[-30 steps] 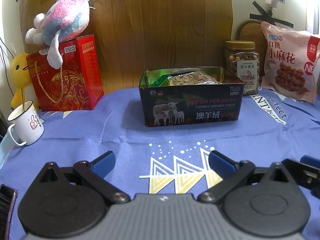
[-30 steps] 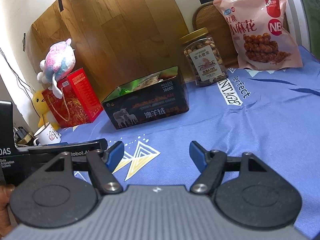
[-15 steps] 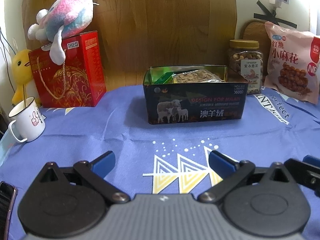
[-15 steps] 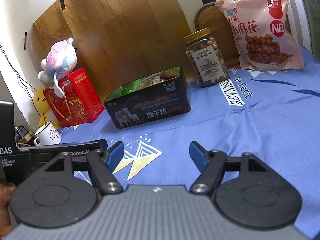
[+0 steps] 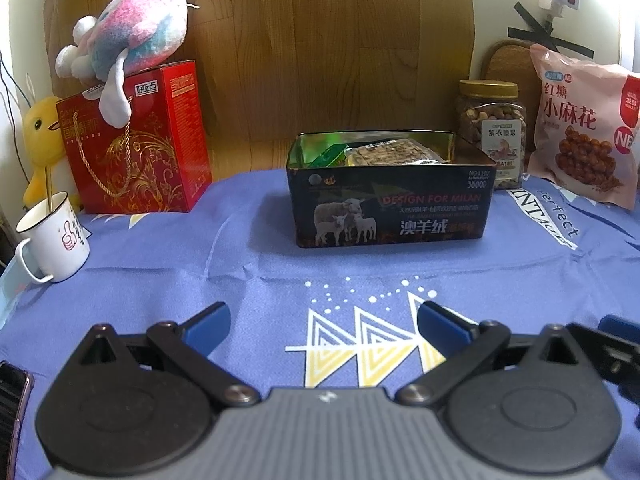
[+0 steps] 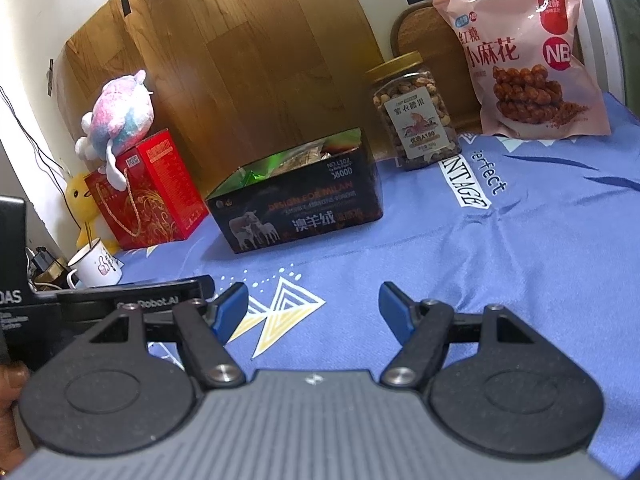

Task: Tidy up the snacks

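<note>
Since a second ago both views have drawn back slightly from the back wall, so the dark tin (image 5: pixel 390 204) sits a little lower and farther off.

The blue cloth (image 5: pixel 248 272) on the worktop lies bare between the tools and the tin, a broad open stretch with only printed triangles on it. The tin stands open-topped mid-cloth with snack packets (image 5: pixel 384 154) inside, its front wall facing the left tool. To its left, well apart, stands a red gift box (image 5: pixel 136 152) with a plush toy (image 5: pixel 132 36) on top. The pink snack bag (image 6: pixel 532 52) leans at the far right edge. The nut jar (image 6: pixel 414 112) stands upright just beside the tin's right rear corner. A white mug (image 5: pixel 52 236) sits near the left edge.

The left tool (image 5: pixel 323 322) and the right tool (image 6: pixel 312 308) both hover with jaws spread wide, holding nothing.
</note>
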`<state>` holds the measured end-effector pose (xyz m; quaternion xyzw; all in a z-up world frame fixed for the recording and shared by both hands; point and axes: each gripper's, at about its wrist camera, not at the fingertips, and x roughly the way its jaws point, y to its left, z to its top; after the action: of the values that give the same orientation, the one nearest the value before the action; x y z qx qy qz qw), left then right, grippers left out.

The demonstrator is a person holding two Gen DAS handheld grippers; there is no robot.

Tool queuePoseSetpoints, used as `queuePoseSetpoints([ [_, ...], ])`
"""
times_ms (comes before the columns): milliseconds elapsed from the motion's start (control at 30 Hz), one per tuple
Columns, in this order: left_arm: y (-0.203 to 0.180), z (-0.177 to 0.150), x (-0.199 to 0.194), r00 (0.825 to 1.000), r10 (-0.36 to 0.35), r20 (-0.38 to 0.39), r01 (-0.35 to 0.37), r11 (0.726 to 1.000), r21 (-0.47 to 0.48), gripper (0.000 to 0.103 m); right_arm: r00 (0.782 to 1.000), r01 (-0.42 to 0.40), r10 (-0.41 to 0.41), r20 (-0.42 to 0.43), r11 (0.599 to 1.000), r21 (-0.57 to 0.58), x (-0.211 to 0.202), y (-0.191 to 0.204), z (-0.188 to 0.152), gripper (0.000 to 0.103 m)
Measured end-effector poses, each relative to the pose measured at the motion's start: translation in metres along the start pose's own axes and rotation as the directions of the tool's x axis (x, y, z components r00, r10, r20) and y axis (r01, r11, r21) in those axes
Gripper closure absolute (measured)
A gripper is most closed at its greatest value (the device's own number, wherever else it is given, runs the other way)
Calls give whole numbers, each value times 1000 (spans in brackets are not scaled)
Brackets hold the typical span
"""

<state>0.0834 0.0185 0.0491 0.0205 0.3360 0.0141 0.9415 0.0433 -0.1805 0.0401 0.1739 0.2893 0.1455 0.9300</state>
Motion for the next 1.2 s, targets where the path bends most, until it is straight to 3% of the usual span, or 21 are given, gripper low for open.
queuePoseSetpoints([
  [1200,10,-2,-6,1000,-7,18,8,999,-32,0,1000,18,-18,4,1000,-26,-4,10,-1,29],
])
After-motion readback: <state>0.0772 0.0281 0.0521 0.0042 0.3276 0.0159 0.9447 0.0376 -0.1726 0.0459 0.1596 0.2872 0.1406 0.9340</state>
